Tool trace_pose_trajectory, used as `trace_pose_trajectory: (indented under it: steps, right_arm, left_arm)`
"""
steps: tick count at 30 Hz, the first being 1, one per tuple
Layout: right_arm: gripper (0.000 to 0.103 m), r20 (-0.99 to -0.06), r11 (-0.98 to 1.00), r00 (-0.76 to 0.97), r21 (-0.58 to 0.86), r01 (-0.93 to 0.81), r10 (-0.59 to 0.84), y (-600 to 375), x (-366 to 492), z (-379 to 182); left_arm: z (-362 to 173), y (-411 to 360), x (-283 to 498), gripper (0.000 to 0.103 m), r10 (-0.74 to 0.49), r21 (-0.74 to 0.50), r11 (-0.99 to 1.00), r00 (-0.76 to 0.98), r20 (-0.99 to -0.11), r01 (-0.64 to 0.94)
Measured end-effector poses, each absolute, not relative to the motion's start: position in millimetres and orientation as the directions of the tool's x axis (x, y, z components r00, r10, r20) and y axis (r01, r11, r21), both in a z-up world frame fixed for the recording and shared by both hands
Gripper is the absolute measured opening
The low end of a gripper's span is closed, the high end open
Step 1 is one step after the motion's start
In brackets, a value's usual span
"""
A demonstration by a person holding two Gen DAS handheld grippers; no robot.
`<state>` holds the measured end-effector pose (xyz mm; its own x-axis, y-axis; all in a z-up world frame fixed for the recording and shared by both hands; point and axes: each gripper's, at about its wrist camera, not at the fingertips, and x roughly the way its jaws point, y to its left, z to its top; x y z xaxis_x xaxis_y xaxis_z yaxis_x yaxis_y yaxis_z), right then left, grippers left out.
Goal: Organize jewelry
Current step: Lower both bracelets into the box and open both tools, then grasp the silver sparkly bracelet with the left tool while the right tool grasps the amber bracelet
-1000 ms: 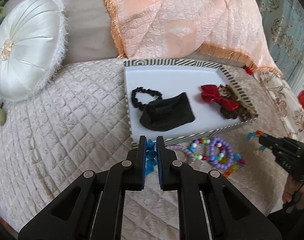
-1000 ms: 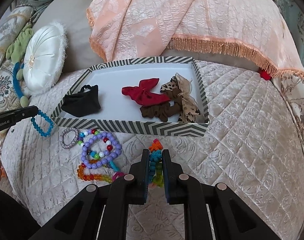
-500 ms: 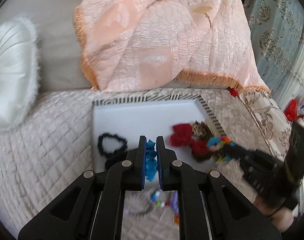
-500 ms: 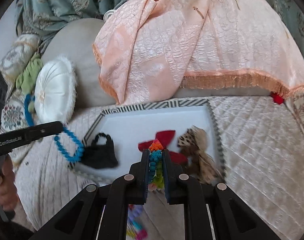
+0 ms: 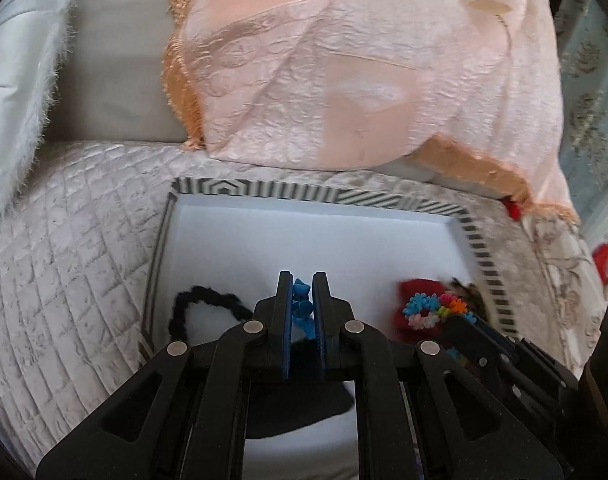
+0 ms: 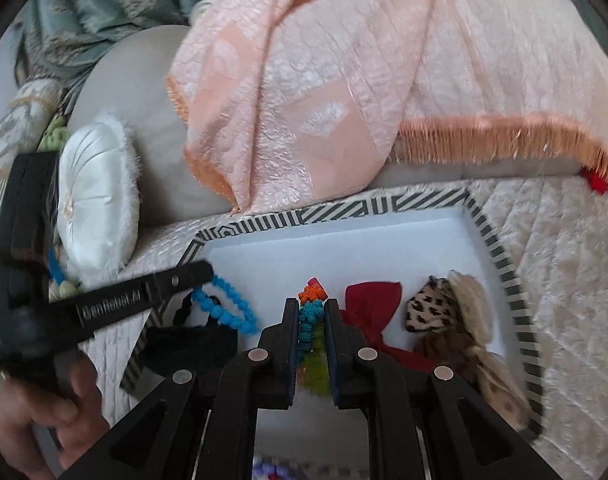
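My left gripper (image 5: 302,280) is shut on a blue bead bracelet (image 5: 302,300) and hangs over the near left part of the striped-rim tray (image 5: 264,191). In the right wrist view the left gripper (image 6: 206,272) comes in from the left with the blue bracelet (image 6: 232,308) dangling from it. My right gripper (image 6: 311,304) is shut on a multicoloured bracelet (image 6: 308,314), above the tray's (image 6: 343,211) white floor. In the tray lie a black scrunchie (image 5: 208,300), a black cloth (image 6: 192,346), a red bow (image 6: 373,300) and a leopard-print bow (image 6: 431,312).
A peach fringed throw (image 5: 343,72) drapes just behind the tray. A white round cushion (image 6: 100,204) sits to the left on the quilted cover (image 5: 72,264). A person's hand (image 6: 44,412) grips the left tool. Purple beads (image 6: 272,470) peek out below the tray's near edge.
Both grippers moved forward from the bracelet pile in front of the tray to above the tray, each still carrying its bracelet. The pile has dropped almost out of view.
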<state>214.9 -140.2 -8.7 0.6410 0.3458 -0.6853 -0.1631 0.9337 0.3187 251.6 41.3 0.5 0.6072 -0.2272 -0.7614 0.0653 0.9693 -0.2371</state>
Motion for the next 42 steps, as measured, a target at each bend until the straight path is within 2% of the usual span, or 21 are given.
trace_pose_trajectory:
  steps: [9,10,12,13,14,18,22,27,31,34,37,42]
  right_arm:
    - [0.013,-0.718,0.928,0.598,0.346,-0.138,0.357,-137,234,-22]
    - [0.016,-0.713,0.927,0.603,0.35,-0.136,0.357,-139,233,-19]
    - [0.03,-0.697,0.927,0.626,0.353,-0.128,0.351,-144,229,-12]
    - [0.042,-0.68,0.927,0.647,0.355,-0.122,0.346,-147,224,-6]
    - [0.045,-0.669,0.924,0.656,0.361,-0.124,0.349,-149,222,-3]
    - [0.045,-0.659,0.93,0.675,0.347,-0.12,0.333,-154,209,12]
    - [0.045,-0.673,0.946,0.678,0.306,-0.107,0.295,-159,191,20]
    - [0.045,-0.672,0.948,0.681,0.299,-0.112,0.292,-169,151,35]
    - [0.045,-0.703,0.957,0.651,0.247,-0.155,0.286,-171,114,39]
    - [0.045,-0.756,0.965,0.599,0.198,-0.175,0.264,-172,93,27]
    - [0.045,-0.816,0.972,0.528,0.184,-0.146,0.233,-177,77,6]
    - [0.045,-0.823,0.954,0.496,0.178,-0.239,0.278,-169,69,-7]
  left_arm:
    - [-11,54,257,0.009,-0.168,-0.197,0.98,0.594,-0.787,0.017]
    - [-11,55,257,0.011,-0.171,-0.202,0.979,0.59,-0.789,0.015]
    - [-10,57,255,0.016,-0.178,-0.21,0.978,0.583,-0.793,0.012]
    - [-9,57,255,0.021,-0.179,-0.21,0.978,0.58,-0.795,0.014]
    - [-9,57,253,0.024,-0.178,-0.207,0.978,0.576,-0.798,0.016]
    - [-2,57,246,0.027,-0.146,-0.17,0.985,0.568,-0.81,0.012]
    - [7,61,228,0.047,-0.122,-0.135,0.991,0.582,-0.804,0.021]
    - [21,69,195,0.048,-0.096,-0.08,0.995,0.596,-0.797,0.054]
    - [24,84,157,0.055,-0.09,-0.061,0.996,0.606,-0.79,0.068]
    - [16,94,131,0.055,-0.109,-0.078,0.994,0.575,-0.811,0.078]
    - [1,95,108,0.055,-0.07,-0.032,0.996,0.535,-0.842,0.08]
    - [-24,88,96,0.055,-0.044,0.015,0.993,0.492,-0.869,0.115]
